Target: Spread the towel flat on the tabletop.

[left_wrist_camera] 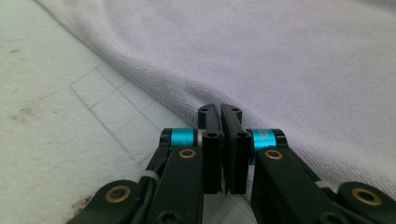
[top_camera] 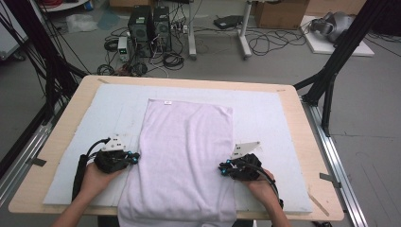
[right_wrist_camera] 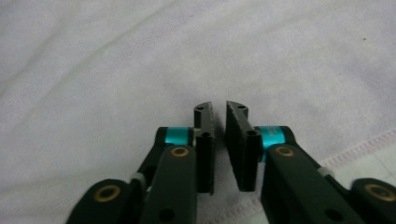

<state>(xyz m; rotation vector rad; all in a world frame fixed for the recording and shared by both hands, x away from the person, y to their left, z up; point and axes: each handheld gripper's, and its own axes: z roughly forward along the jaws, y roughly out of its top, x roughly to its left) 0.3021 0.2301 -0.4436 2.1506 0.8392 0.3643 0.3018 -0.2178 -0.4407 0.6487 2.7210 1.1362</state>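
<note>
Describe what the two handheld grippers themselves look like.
Both the left gripper and the right gripper are black, each with two flat black jaws, turquoise collars and brass-coloured pivot pins. Each carries a pale grey three-cornered plate on top and trails a black cable. The forearms are bare.

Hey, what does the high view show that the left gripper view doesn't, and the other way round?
High view: the whole table, the right claw at the towel, and computer towers on the floor. Left gripper view: close up, the left claw, jaws shut, at the towel's stitched hem, and grid lines on the white mat. Both: the pale towel and the left claw.
</note>
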